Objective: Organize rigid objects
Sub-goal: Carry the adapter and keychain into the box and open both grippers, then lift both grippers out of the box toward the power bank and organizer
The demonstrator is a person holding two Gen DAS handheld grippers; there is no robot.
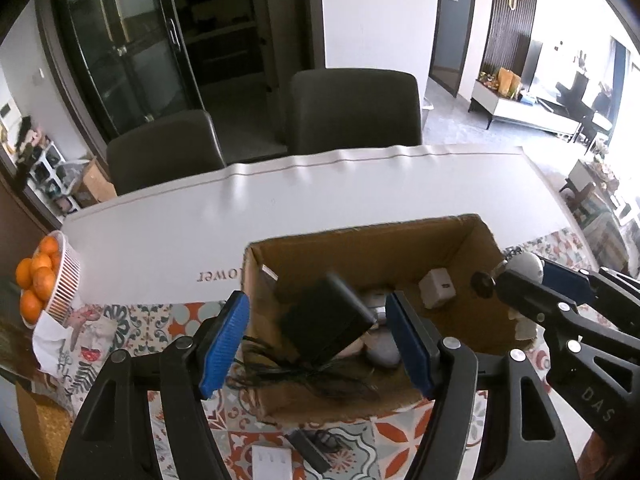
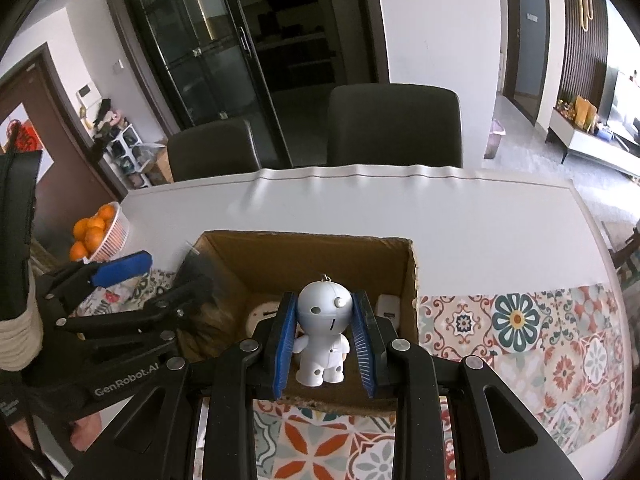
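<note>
Both grippers over the cardboard box, mid-frame on the table.
Right gripper fingers clamp the white robot figurine by the head, upright above the box's near edge, likely for dropping in. Left gripper fingers spread apart, holding nothing; black adapter, blurred, sits between them over the box.

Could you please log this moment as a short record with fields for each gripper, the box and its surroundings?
left gripper: open above the box, black adapter blurred between its jaws
right gripper: shut on white robot figurine, over the box
cardboard box: open, holds a white charger
table: basket of oranges at left
</note>
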